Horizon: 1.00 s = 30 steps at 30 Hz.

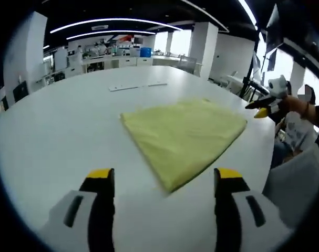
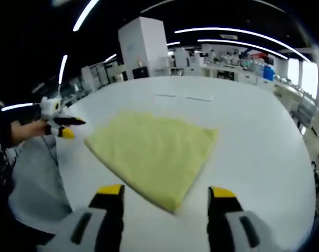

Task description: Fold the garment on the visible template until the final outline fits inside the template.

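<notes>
A pale yellow garment (image 1: 183, 137) lies folded flat into a rough rectangle on the white table (image 1: 64, 126). In the left gripper view my left gripper (image 1: 163, 176) stands open, its yellow-tipped jaws wide apart on either side of the garment's near corner, holding nothing. My right gripper (image 1: 261, 109) shows at the far right, past the cloth's edge, held by a hand. In the right gripper view the garment (image 2: 154, 149) lies just ahead of my open right gripper (image 2: 165, 191). My left gripper (image 2: 67, 127) is at the left, beside the cloth.
Thin pale strips (image 1: 135, 86) lie on the table beyond the garment, seen too as strips (image 2: 183, 97). The table edge (image 1: 264, 157) runs close to the cloth's right side. A person's clothing (image 1: 293, 178) is beside it. Benches and pillars stand far behind.
</notes>
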Available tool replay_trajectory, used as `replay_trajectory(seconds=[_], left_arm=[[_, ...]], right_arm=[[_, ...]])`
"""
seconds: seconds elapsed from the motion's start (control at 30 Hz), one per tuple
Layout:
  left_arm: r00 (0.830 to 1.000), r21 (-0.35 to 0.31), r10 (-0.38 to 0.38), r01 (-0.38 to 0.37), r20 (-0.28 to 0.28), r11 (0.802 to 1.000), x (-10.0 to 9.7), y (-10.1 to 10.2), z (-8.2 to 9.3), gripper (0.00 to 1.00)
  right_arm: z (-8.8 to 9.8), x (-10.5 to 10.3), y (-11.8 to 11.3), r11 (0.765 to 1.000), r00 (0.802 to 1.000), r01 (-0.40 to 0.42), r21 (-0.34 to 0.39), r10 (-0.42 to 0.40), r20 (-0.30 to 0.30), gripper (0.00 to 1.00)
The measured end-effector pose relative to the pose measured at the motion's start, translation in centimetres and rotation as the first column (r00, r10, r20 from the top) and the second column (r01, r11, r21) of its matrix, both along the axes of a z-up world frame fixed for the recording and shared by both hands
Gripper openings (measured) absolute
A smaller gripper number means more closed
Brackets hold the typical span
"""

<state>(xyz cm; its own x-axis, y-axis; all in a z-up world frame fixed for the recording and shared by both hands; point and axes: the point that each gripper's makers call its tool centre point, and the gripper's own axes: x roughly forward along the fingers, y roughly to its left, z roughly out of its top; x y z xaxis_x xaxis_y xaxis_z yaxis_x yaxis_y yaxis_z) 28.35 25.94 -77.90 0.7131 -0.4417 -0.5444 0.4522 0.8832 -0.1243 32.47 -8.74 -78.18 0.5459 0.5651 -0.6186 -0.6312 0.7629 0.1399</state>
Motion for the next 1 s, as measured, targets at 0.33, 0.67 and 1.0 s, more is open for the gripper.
replay_trajectory(seconds=[0.33, 0.67, 1.0], left_arm=[[0.998, 0.029, 0.057, -0.057, 0.006, 0.998, -1.2, 0.8, 2.3, 0.97], [0.992, -0.073, 0.125, -0.123, 0.019, 0.990, -3.1, 0.5, 4.0, 0.99], [0.989, -0.050, 0.148, -0.146, 0.028, 0.988, -4.6, 1.2, 4.1, 0.99]], right_arm=[[4.0, -0.9, 0.5, 1.000, 0.998, 0.009, 0.010, -0.010, 0.062, 0.89], [5.7, -3.1, 1.1, 1.000, 0.998, 0.015, 0.028, -0.017, 0.065, 1.00], [5.3, -4.4, 1.0, 1.000, 0.998, 0.016, -0.004, -0.016, 0.055, 1.00]])
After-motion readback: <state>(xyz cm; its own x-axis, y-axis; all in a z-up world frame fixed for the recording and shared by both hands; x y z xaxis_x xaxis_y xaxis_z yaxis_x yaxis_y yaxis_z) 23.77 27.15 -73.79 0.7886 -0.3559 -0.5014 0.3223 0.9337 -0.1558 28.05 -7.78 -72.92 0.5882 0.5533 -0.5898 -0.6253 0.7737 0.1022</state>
